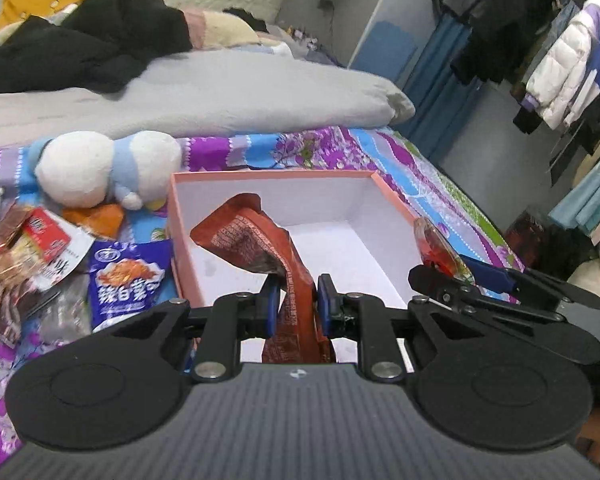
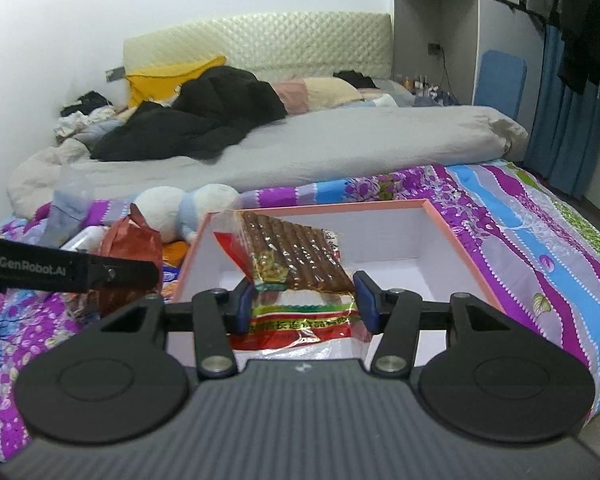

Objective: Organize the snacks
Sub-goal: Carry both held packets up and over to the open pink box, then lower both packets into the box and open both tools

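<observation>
A pink box with a white inside (image 1: 352, 200) (image 2: 440, 236) lies open on the bed. My left gripper (image 1: 298, 304) is shut on a reddish-brown foil snack packet (image 1: 256, 240) and holds it over the box's near left part. My right gripper (image 2: 304, 304) is shut on a clear packet of brown sticks with a red and green label (image 2: 296, 264), held over the box's near edge. The right gripper also shows in the left wrist view (image 1: 480, 280) at the box's right rim. The left gripper's arm (image 2: 60, 272) shows at the left of the right wrist view.
Several loose snack packets (image 1: 128, 276) lie on the purple flowered sheet (image 1: 420, 184) left of the box. A white and blue plush toy (image 1: 100, 168) sits behind them. A grey duvet (image 2: 300, 148) and black clothes (image 2: 204, 120) lie farther back. Clothes hang at right (image 1: 560, 60).
</observation>
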